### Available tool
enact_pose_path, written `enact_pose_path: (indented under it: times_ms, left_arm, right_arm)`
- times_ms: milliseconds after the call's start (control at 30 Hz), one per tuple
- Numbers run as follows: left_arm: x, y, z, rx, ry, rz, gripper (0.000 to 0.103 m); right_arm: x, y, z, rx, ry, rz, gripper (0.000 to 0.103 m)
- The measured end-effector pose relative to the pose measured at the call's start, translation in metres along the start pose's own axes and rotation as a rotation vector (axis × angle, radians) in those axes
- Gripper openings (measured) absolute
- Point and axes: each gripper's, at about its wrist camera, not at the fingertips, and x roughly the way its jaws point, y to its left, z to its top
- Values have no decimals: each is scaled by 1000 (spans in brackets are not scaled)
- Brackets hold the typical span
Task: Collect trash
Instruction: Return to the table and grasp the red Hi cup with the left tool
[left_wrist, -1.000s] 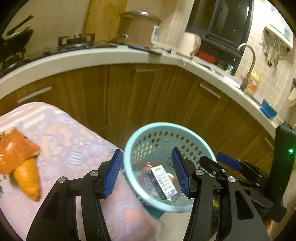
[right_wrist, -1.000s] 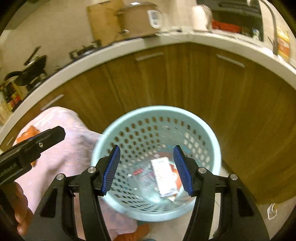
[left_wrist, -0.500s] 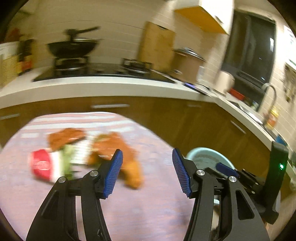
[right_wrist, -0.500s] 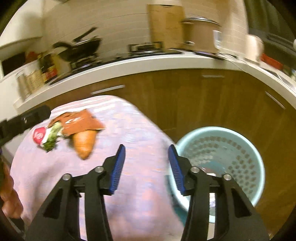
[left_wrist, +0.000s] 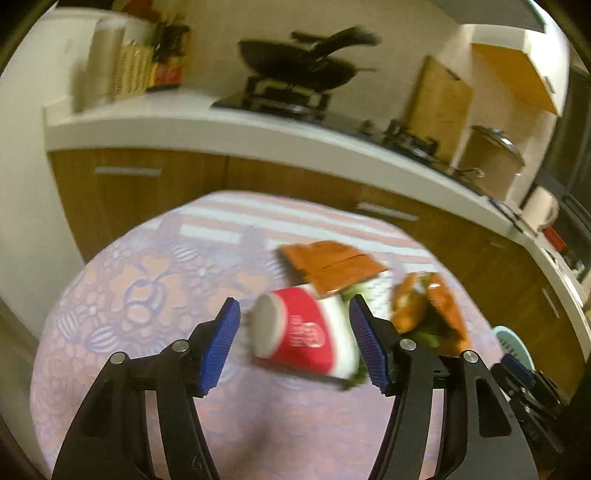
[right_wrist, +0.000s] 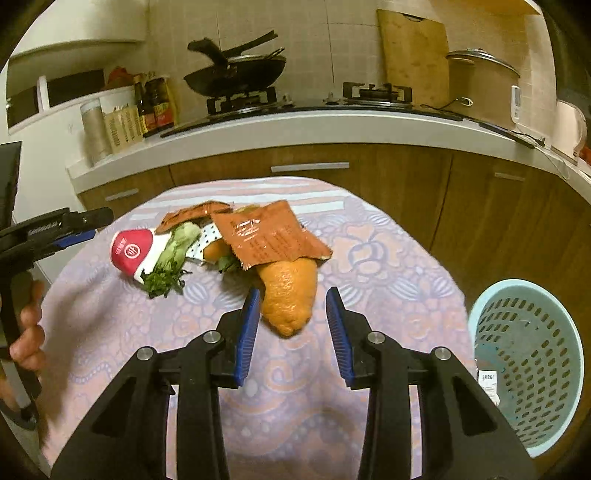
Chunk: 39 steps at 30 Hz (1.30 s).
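You have swung both tools from the basket (right_wrist: 526, 365) to the bench litter: left tool (left_wrist: 295, 345) widening around the cup (left_wrist: 304, 336) (untouched), right tool (right_wrist: 291, 330) narrowing around the orange peel (right_wrist: 290, 299), empty.

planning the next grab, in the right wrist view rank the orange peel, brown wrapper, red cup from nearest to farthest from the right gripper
1. orange peel, just ahead of the right gripper
2. brown wrapper, behind the peel
3. red cup, far left

Both wrist views angled down, close over clothed table (right_wrist: 110, 332); shared: trash pile, stove counter (left_wrist: 221, 133).
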Motion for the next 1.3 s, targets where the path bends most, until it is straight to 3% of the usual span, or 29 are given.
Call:
enact_pose_path:
  times_ms: [267, 433, 533, 667, 767, 900, 967, 1167, 1233, 1300]
  left_arm:
    - [23, -2, -17, -9, 123, -96, 61]
    - [13, -10, -35, -34, 167, -168, 61]
    - [3, -18, -49, -63, 199, -251, 61]
    - [-11, -30, -64, -28, 238, -301, 62]
    - [-26, -27, -68, 8, 202, -247, 63]
    - [-33, -24, -60, 105, 105, -81, 83]
    - [-25, -22, -56, 142, 100, -61, 85]
    - [17, -25, -55, 232, 195, -23, 85]
    - [22, -24, -55, 218, 200, -43, 79]
    - [23, -23, -57, 215, 193, -54, 69]
  right_arm:
    - [8, -5, 0, 14, 21, -6, 34]
    - [6, -1, -2, -5, 12, -11, 34]
    - [7, -2, -2, -3, 13, -7, 34]
    - [7, -2, -2, 3, 16, -5, 34]
    - [7, -1, -2, 2, 16, -5, 34]
    - [8, 0, -2, -2, 15, -5, 34]
    - [8, 0, -2, -4, 13, -7, 34]
    - [6, 1, 4, -9, 21, 14, 34]
    - [4, 1, 11, -13, 17, 20, 36]
    - [4, 1, 21, -18, 17, 35, 47]
